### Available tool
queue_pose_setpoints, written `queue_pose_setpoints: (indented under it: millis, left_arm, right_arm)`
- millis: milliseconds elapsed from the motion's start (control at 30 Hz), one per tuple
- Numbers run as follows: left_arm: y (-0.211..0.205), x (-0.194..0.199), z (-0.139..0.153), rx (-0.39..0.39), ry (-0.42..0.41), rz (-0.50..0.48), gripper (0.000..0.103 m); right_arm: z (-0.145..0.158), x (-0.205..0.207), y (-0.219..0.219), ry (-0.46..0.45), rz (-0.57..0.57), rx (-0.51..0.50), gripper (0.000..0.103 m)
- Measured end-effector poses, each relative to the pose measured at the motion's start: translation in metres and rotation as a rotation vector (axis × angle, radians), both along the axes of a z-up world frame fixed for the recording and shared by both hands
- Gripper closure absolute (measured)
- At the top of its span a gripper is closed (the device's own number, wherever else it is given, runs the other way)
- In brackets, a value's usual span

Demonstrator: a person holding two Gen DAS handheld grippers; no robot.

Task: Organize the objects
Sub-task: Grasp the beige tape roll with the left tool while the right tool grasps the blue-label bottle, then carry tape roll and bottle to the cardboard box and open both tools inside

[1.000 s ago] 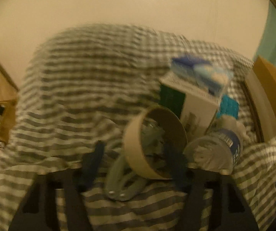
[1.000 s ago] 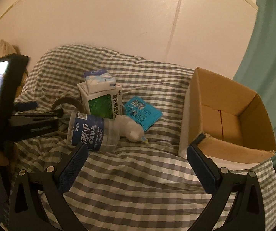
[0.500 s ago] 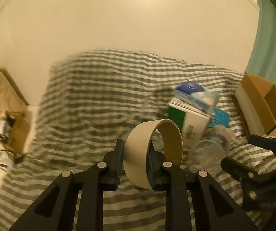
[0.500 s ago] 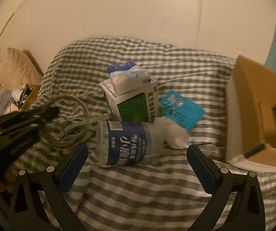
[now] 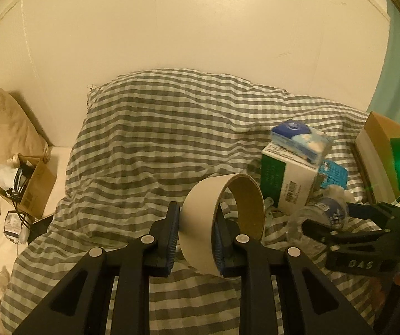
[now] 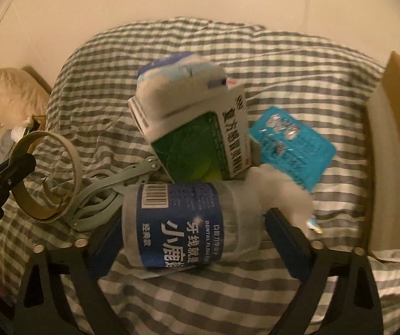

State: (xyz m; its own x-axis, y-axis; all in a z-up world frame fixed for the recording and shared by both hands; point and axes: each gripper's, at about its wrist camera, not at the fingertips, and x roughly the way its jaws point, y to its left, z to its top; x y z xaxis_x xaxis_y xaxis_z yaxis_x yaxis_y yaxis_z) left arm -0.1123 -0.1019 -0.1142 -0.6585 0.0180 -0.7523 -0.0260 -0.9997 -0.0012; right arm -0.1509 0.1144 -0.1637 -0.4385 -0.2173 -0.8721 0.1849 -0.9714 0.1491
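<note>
So our left gripper (image 5: 195,237) is clamped on the wall of the cardboard tape ring (image 5: 222,220), one blue pad outside and one inside the hoop. The ring sits upright in the grip, lifted off the checkered bedspread (image 5: 149,145).

Our right gripper (image 6: 197,240) has its fingers spread wide on either side of the clear plastic jar (image 6: 183,226) with the dark blue label. The jar lies on its side on the bedspread, between the pads; we honestly can't tell whether either pad touches it, since that view is a bit smeared.

Right behind the jar there's the green and white carton (image 6: 200,139), tilted, with a blue and white tissue pack (image 6: 177,81) on top. A teal packet (image 6: 292,145) lies flat just right of the carton, and something white and fluffy (image 6: 281,192) sits at the jar's right end. A grey scissor-like tool (image 6: 108,189) lies left of the jar. The open cardboard box (image 6: 395,139) stands at the far right edge.
</note>
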Motion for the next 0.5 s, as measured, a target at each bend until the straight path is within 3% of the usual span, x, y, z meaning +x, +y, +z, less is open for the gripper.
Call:
queue_pose_setpoints:
  millis: [133, 267, 367, 500]
  left_arm:
    - [0.005, 0.006, 0.008, -0.002, 0.003, -0.004, 0.081]
    - [0.015, 0.019, 0.030, -0.019, 0.038, -0.014, 0.081]
    - [0.031, 0.032, 0.063, 0.035, 0.092, -0.064, 0.081]
    - [0.068, 0.049, 0.111, 0.045, 0.182, -0.143, 0.081]
  right_arm:
    - [0.004, 0.007, -0.005, 0.024, 0.007, 0.024, 0.014]
    - [0.029, 0.023, 0.003, 0.076, -0.012, 0.024, 0.014]
    - [0.064, 0.040, 0.012, 0.141, -0.004, 0.037, 0.014]
    - [0.130, 0.058, 0.033, 0.264, 0.012, 0.081, 0.014]
